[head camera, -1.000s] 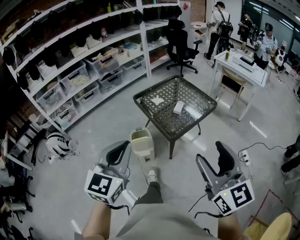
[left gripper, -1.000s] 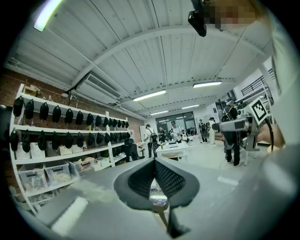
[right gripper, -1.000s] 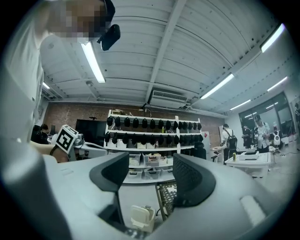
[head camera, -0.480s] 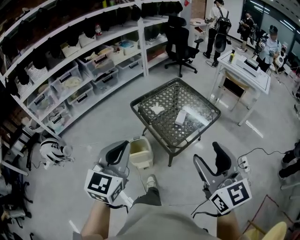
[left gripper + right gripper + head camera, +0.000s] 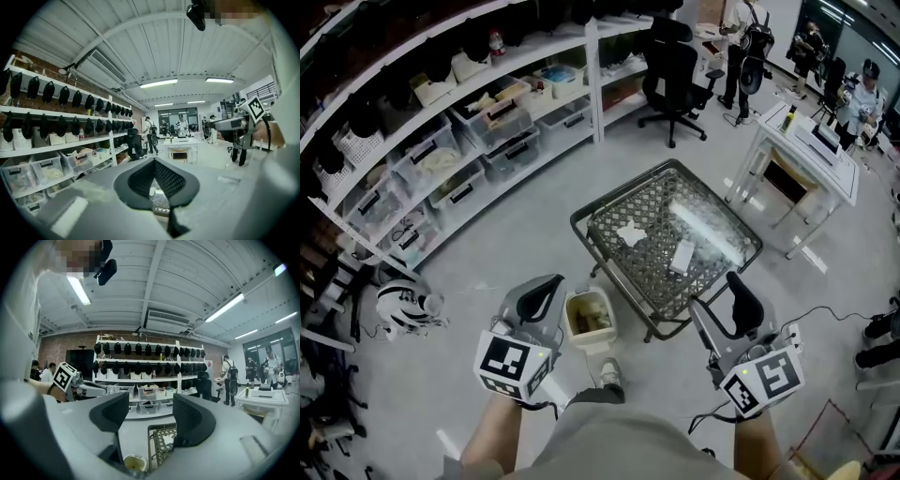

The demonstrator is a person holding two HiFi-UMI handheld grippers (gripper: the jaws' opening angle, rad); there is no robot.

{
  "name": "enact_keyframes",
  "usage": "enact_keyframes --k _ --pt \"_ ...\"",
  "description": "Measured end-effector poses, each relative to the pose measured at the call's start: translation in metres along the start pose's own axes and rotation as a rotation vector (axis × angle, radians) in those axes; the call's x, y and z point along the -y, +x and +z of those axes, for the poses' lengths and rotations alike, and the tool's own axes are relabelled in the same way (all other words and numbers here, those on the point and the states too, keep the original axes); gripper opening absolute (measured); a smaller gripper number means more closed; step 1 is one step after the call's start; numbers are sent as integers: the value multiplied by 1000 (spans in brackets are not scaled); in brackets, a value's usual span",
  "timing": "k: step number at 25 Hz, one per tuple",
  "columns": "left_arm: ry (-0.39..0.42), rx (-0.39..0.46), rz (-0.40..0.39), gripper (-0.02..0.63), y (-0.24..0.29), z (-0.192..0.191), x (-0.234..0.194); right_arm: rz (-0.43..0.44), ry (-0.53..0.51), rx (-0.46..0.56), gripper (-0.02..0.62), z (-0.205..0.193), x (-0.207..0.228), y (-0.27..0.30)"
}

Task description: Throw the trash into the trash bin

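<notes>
Head view: shelving at rear; mesh-topped table carries crumpled paper and a white box. Trash bin stands beside its near corner. Left gripper: tips together, empty. Right gripper: jaws wide, empty.

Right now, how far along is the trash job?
Nothing looks done: the crumpled paper and the white box lie on the table. Nothing is in hand: the left hand-held gripper is shut, the right hand-held gripper open, both empty. Remaining: pick each up and drop it in the trash bin.
</notes>
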State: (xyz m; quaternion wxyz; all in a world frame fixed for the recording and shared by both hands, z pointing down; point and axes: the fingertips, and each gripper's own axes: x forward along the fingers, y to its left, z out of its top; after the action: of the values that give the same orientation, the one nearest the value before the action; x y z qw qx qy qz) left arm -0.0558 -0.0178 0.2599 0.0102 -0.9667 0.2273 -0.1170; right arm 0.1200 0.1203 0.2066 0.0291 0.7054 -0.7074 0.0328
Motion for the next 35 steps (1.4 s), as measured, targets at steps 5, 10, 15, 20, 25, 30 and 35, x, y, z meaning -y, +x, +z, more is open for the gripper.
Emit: enact_keyframes --k 5,10,15,20,25,30,35 --pt "-9 -26 5 2 25 -9 -37 1 2 -13 296 -2 8 51" --pt "-28 -53 14 2 37 -21 -57 1 6 -30 296 -8 16 79" --pt "-51 -57 31 2 52 -20 -66 8 12 -55 296 -11 34 97" --pt "-56 -89 87 2 66 -21 -72 42 23 -74 296 -19 61 119" --pt "-68 -122 154 2 85 -27 -78 107 31 -109 287 -43 89 151" --pt "-87 -157 216 2 107 -35 -84 188 43 -171 281 -72 115 196" --pt "-129 -201 270 2 132 -60 -94 260 51 -241 281 -112 135 248"
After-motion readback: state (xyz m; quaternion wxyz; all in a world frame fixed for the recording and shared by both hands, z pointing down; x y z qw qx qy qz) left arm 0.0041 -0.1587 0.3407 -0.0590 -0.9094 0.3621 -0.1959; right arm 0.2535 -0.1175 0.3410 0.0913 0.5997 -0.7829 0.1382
